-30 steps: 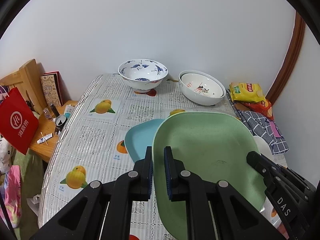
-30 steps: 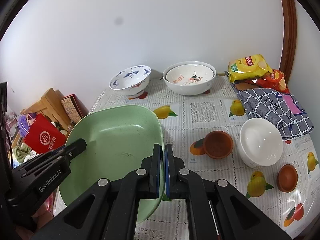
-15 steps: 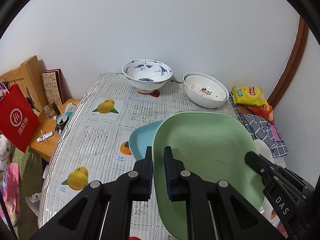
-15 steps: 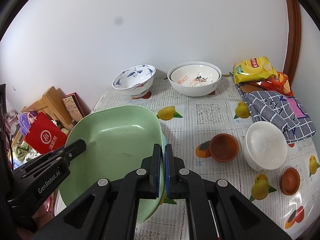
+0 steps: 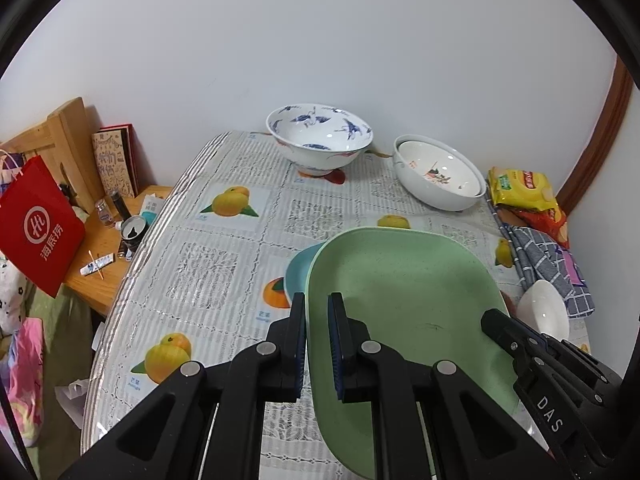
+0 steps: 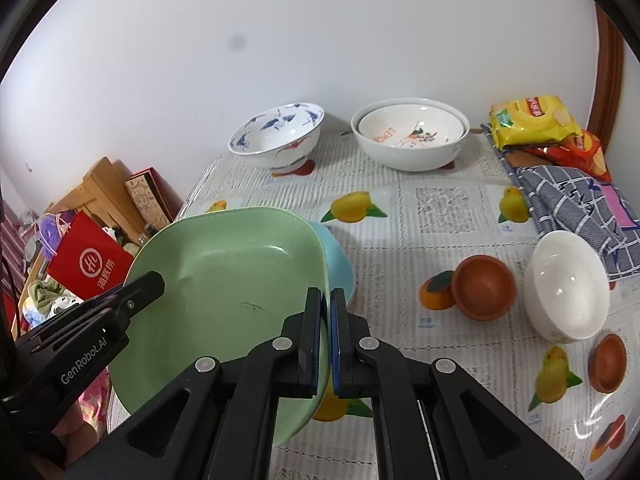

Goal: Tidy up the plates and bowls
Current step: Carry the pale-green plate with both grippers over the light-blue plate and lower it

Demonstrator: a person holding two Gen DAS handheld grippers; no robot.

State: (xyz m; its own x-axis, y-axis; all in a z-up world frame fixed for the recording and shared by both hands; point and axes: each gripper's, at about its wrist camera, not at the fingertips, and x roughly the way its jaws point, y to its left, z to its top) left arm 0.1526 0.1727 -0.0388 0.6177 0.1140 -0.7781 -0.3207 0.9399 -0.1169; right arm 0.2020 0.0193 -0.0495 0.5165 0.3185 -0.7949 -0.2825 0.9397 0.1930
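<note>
The left gripper (image 5: pixel 317 312) and the right gripper (image 6: pixel 326 308) each clamp an opposite rim of the green plate (image 5: pixel 404 300), which hangs over the blue plate (image 6: pixel 338 264) on the fruit-print tablecloth (image 5: pixel 224 256), with a crane-patterned bowl (image 5: pixel 319 136) and nested white bowls (image 6: pixel 410 136) near the wall.

The green plate (image 5: pixel 404 304), clamped at its two opposite rims by the left gripper (image 5: pixel 317 344) and the right gripper (image 6: pixel 326 336), now sits lower and further over the blue plate (image 6: pixel 338 262), covering more of it than one second ago, so both hands have come down toward the blue plate
</note>
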